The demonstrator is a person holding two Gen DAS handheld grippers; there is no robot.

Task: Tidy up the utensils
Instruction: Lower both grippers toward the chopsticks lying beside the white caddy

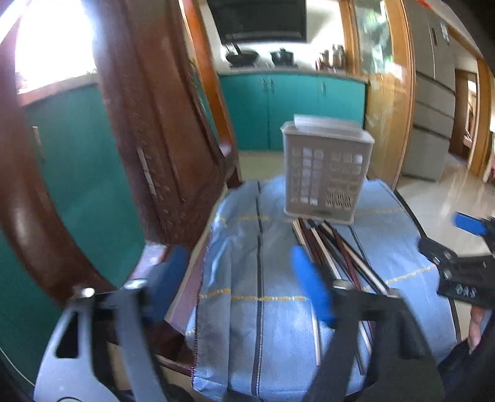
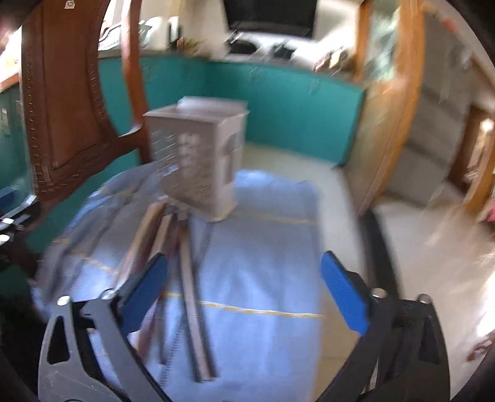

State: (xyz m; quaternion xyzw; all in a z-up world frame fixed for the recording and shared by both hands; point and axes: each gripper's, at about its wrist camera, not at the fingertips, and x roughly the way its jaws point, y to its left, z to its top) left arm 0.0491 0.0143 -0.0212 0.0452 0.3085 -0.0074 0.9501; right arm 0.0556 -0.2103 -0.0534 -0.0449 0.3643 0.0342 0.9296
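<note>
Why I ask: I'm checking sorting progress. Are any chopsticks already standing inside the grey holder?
No. The chopsticks all lie flat on the blue cloth in front of the grey holder, none rising from its top.

A brown wooden chair (image 1: 148,154) stands before teal cabinets (image 1: 290,102), beside a grey fridge (image 1: 433,92).

A home kitchen: teal cabinets (image 1: 290,102) carry a stove with pans (image 1: 243,56), a range hood (image 1: 258,20) above, a fridge (image 1: 433,102) to their right
</note>
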